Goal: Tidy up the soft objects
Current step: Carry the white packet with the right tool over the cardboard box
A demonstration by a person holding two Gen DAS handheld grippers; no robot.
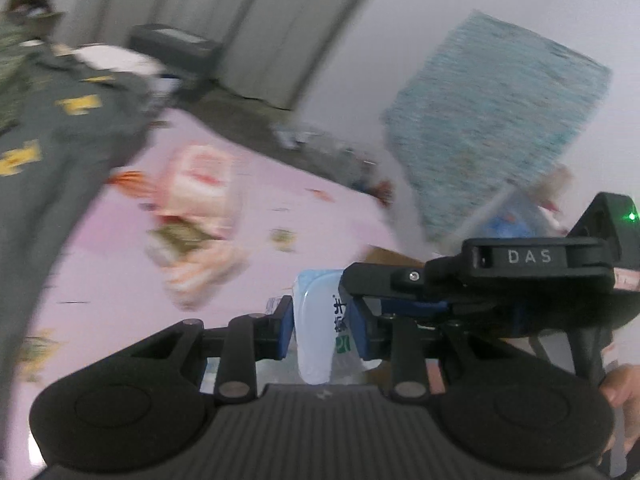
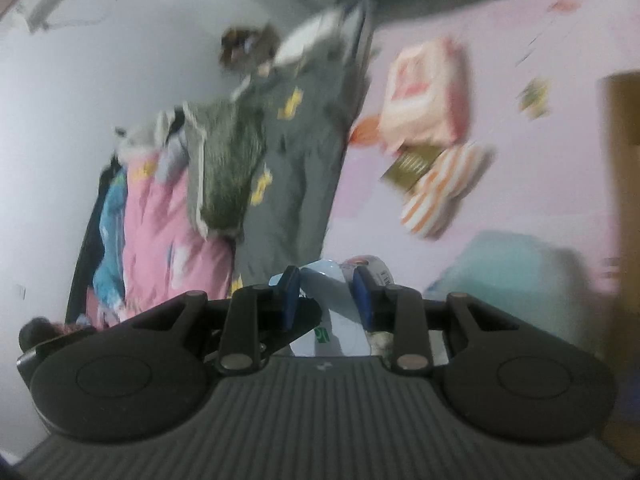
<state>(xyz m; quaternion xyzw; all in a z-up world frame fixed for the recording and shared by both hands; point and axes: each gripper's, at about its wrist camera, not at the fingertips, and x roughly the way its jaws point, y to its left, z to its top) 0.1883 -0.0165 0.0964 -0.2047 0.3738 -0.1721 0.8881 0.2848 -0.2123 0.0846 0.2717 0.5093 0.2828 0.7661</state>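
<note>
While both views are smeared by blur, the grip in each is plain enough: the left gripper (image 1: 322,330) has its blue pads pressed against a soft pale-blue plastic pack (image 1: 316,320) with green and dark print on a white label, and the right gripper (image 2: 326,300) pinches the same kind of glossy, crinkled pack (image 2: 340,312) between its own blue pads. In the left wrist view the right gripper (image 1: 536,268) shows as a black body beside the left one, with a hand (image 1: 624,396) at the frame's edge. The pack looks smooth, rounded at its top and slightly squashed where the pads bite; it sits above a pink sheet (image 1: 120,280) with small printed figures. On that sheet lies a pink and orange-striped bundle (image 1: 200,220), soft and folded. A grey quilt (image 1: 60,140) with yellow patches lies along the sheet's edge. A turquoise woven cloth (image 1: 492,120), coarse in texture and roughly square, shows against the pale wall. In the right wrist view, pink and blue bedding (image 2: 160,232) is heaped by the quilt (image 2: 304,160).
</note>
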